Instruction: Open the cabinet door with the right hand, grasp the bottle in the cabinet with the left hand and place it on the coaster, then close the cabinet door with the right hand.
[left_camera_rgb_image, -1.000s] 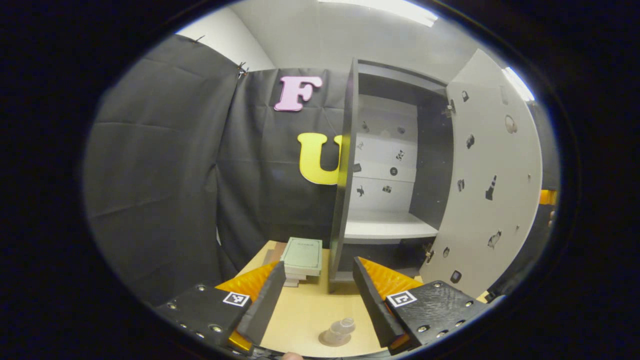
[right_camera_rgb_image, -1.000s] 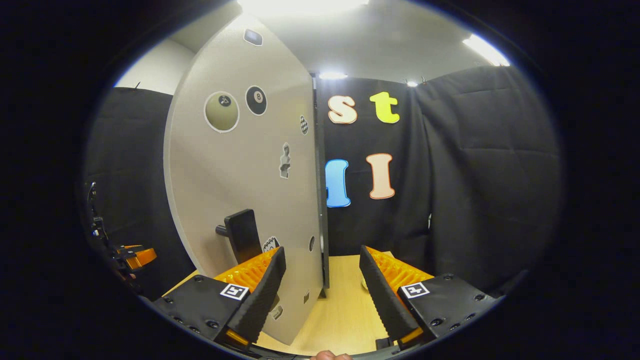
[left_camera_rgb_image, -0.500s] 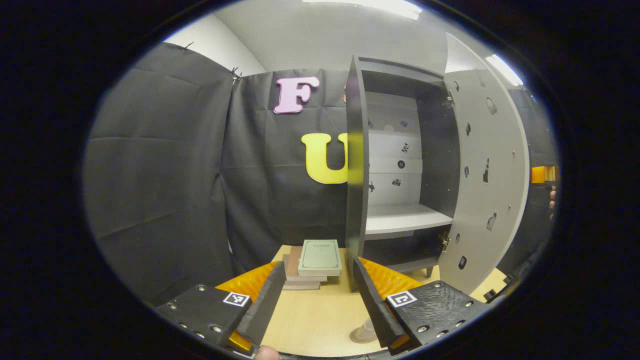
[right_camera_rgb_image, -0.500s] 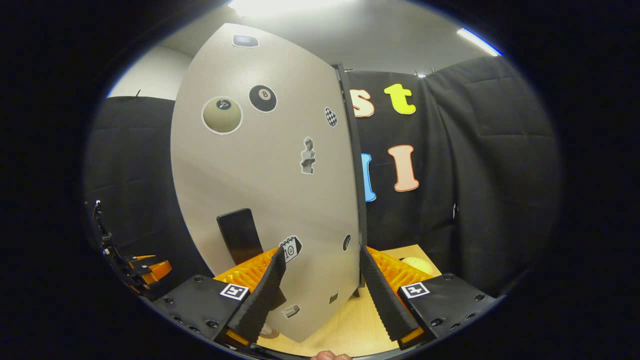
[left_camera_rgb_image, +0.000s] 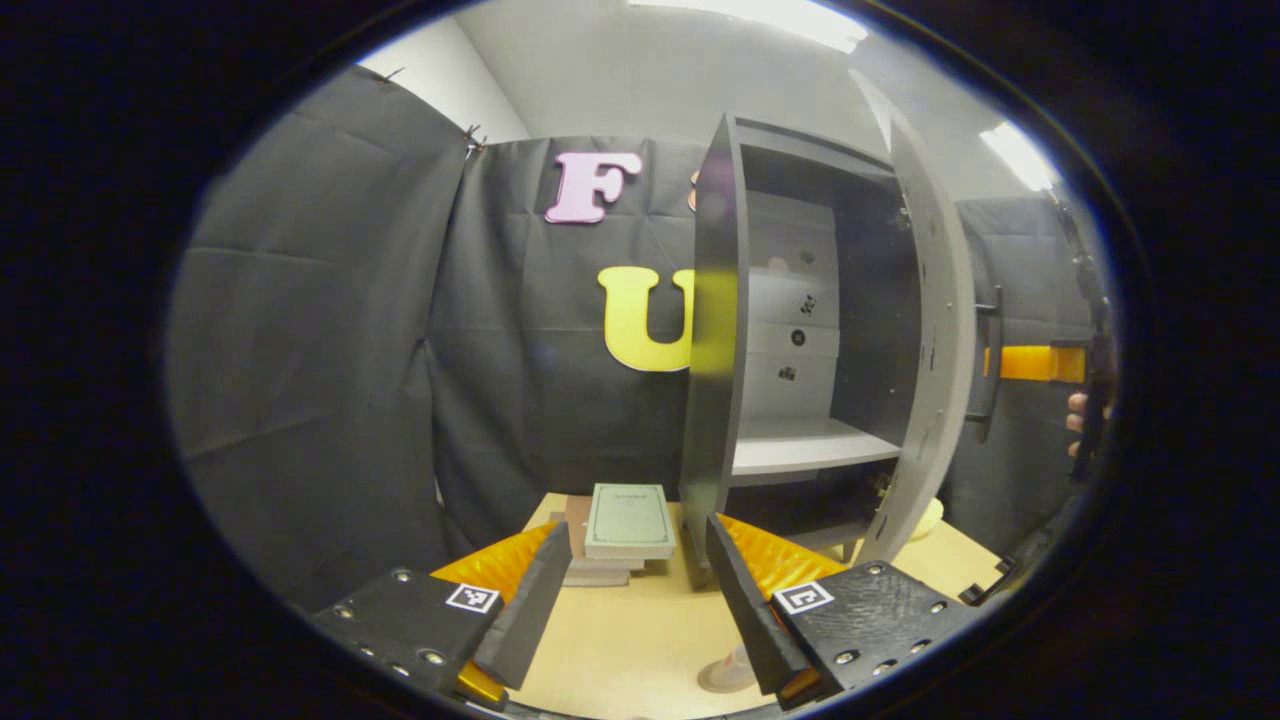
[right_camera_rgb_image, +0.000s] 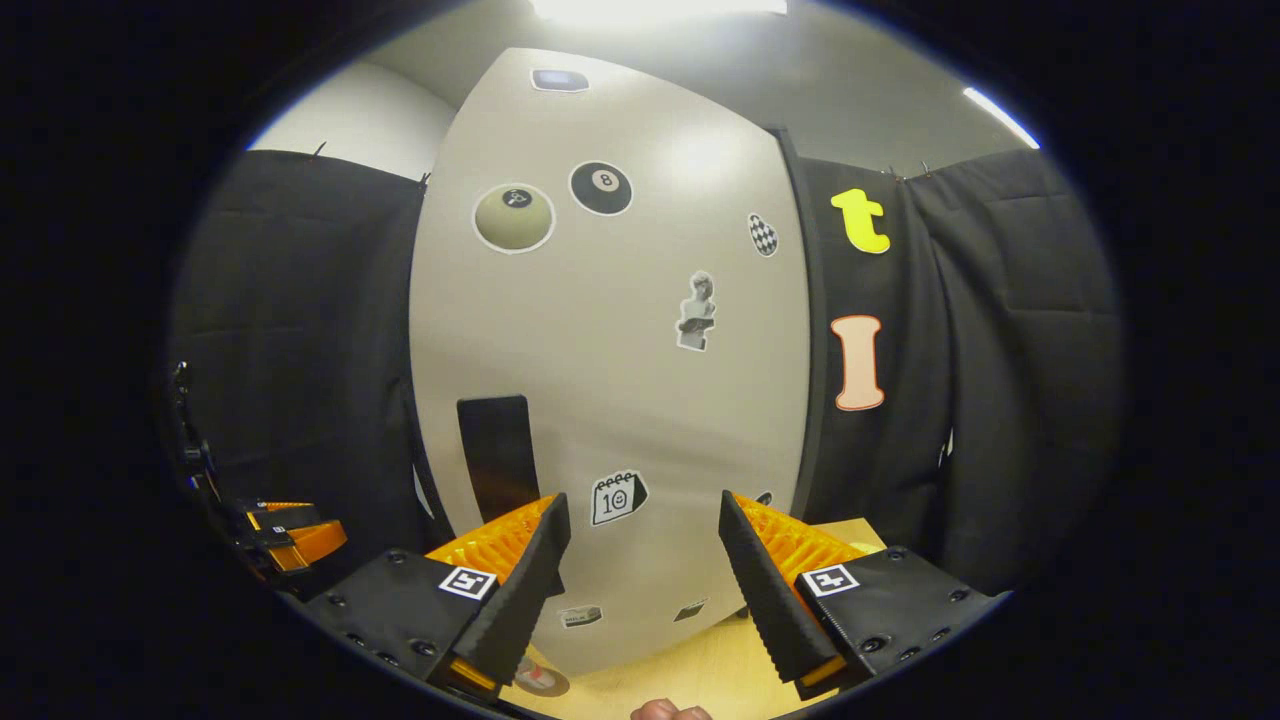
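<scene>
Right gripper view faces the cabinet door (right_camera_rgb_image: 610, 380) flat on, just beyond the right gripper (right_camera_rgb_image: 640, 560), fingers spread wide and empty; its upright handle (right_camera_rgb_image: 497, 455) lies ahead-left. Left gripper (left_camera_rgb_image: 635, 590), likewise wide and empty, has the bottle on the coaster (left_camera_rgb_image: 728, 672) below its fingers.

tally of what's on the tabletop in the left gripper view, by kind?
Cabinet: 1
Book stack: 1 stack; its number of books is hard to tell
Bottle: 1, on the coaster
Coaster: 1
Yellowish round thing behind the cabinet door: 1
Total: 5
</scene>
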